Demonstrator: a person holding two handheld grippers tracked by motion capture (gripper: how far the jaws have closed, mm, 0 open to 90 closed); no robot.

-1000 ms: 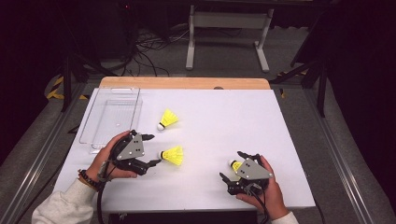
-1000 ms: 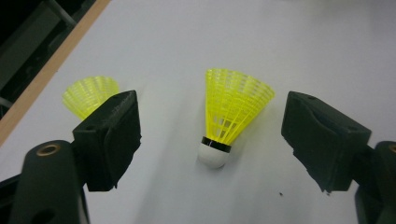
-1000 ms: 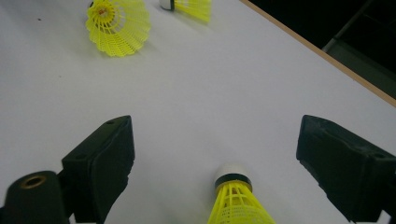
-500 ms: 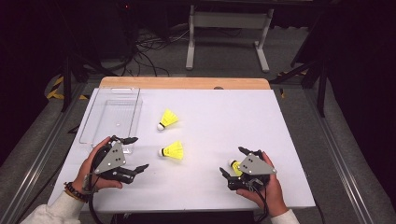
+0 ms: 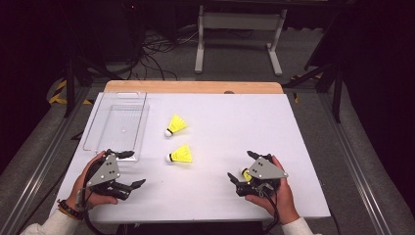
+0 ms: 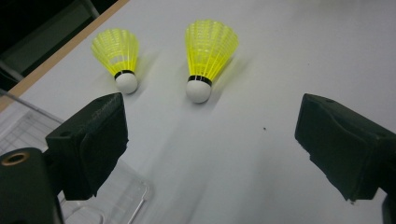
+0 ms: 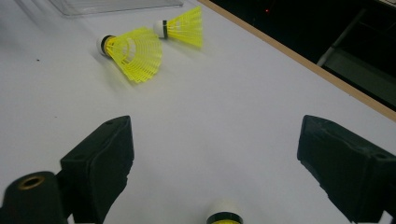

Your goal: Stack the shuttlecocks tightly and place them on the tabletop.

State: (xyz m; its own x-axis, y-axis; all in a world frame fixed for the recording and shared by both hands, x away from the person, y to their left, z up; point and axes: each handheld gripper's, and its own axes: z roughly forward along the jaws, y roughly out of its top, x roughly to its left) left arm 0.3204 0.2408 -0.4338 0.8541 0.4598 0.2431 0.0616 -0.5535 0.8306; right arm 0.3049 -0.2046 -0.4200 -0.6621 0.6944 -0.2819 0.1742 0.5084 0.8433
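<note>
Two yellow shuttlecocks with white corks lie on the white table [image 5: 293,127]: a far one [image 5: 176,125] [image 6: 116,53] [image 7: 184,25] and a near one [image 5: 180,154] [image 6: 208,51] [image 7: 135,53]. My left gripper [image 5: 133,169] [image 6: 210,144] is open at the front left. It is well short of both shuttlecocks and holds nothing. At the front right my right gripper [image 5: 240,165] [image 7: 215,158] is open too. A third shuttlecock [image 5: 243,174] [image 7: 224,215] lies low between its jaws near their base, with only the cork end showing; the jaws are wide apart from it.
A clear plastic tray [image 5: 93,128] [image 6: 126,200] [image 7: 116,4] stands at the back left, just beyond the left gripper. A wooden strip [image 5: 195,87] runs along the table's far edge. Metal stands and cables are on the dark floor behind.
The left gripper has drawn back toward the front left, away from the near shuttlecock, which stays on the table. The right gripper has barely moved.
</note>
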